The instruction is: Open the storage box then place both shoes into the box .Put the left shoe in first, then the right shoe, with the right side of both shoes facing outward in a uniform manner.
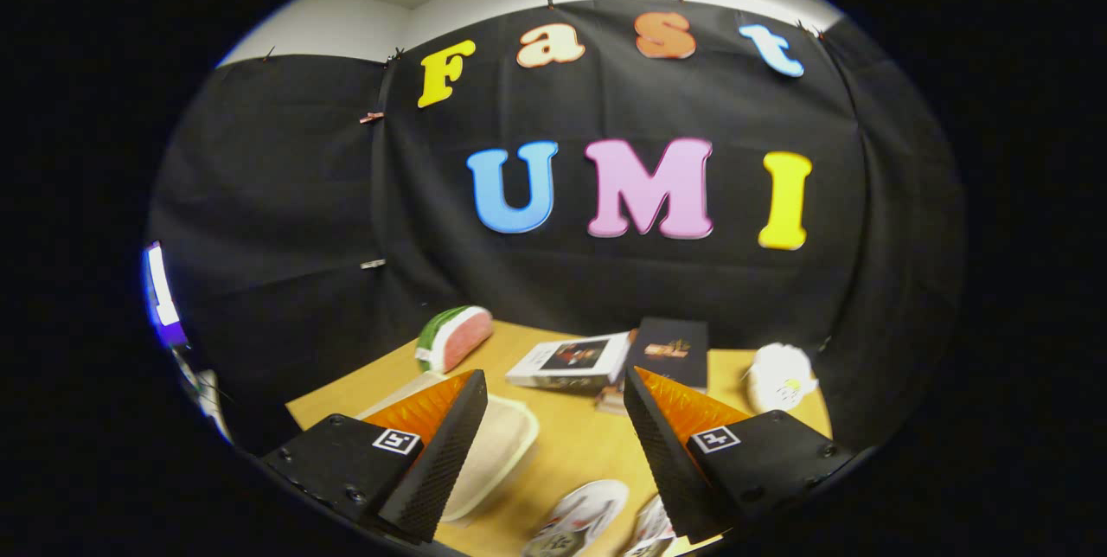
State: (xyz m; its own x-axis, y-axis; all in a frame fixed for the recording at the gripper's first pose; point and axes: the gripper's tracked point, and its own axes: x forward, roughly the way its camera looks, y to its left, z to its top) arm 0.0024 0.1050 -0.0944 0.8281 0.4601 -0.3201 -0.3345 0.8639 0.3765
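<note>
Low in the frame, the hand-held gripper [553, 453] hovers with fingers apart and empty above the wooden surface [571, 444]; the cream lidded plastic storage box [497, 449] sits lower left, two white patterned shoes [579, 518] at bottom centre, apparently awaiting the box's opening.

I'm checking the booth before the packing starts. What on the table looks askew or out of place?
Nothing looks spilled or damaged. The two books beyond the open gripper lie loosely overlapped, and both shoes sit out on the table, not yet boxed.
</note>
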